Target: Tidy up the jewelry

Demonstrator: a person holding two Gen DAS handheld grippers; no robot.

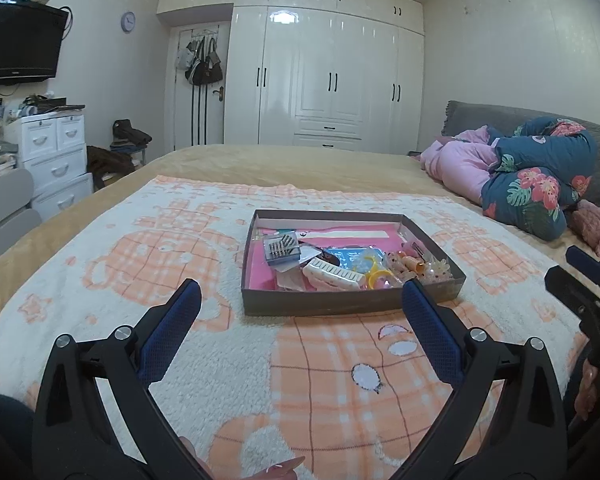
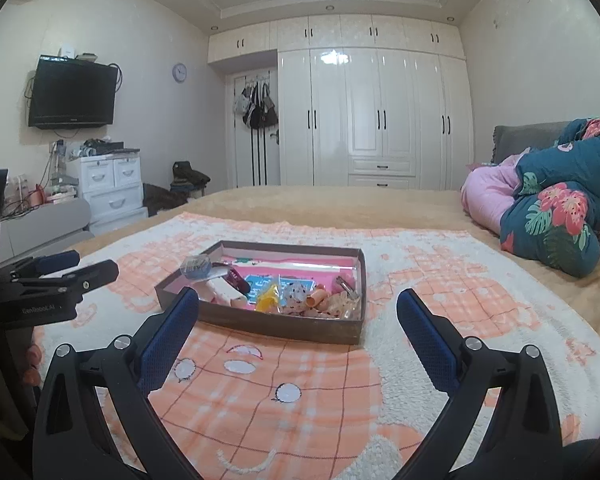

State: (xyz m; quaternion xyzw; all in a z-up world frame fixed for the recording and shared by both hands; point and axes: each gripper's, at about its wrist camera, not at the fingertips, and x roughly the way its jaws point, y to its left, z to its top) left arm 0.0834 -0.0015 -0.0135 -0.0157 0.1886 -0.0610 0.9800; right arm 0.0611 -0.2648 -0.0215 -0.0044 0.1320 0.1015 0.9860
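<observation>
I hold my left claw (image 1: 300, 300) and right claw (image 2: 298, 308) released and empty, short of the shallow brown cardboard tray (image 2: 276, 326) on the peach-checked fleece blanket (image 2: 300, 408), so the jumbled jewelry pieces (image 1: 340, 268) inside stay in view while I choose.

Bedroom, walls off-white. Far wall is filled w/ a glossy white wardrobe (image 2: 374, 120), black handles, upper cupboards above. Door (image 2: 256, 128) to its left is hung w/ bags. Black TV (image 2: 73, 94) is mounted on left wall, round clock (image 2: 179, 72) nearby, white drawer unit (image 2: 110, 186) below. Ceiling is lit by recessed spots. Bed (image 2: 340, 204) is covered in tan spread + peach/white blanket (image 2: 440, 272); floral bedding (image 2: 560, 216) is piled at right.
</observation>
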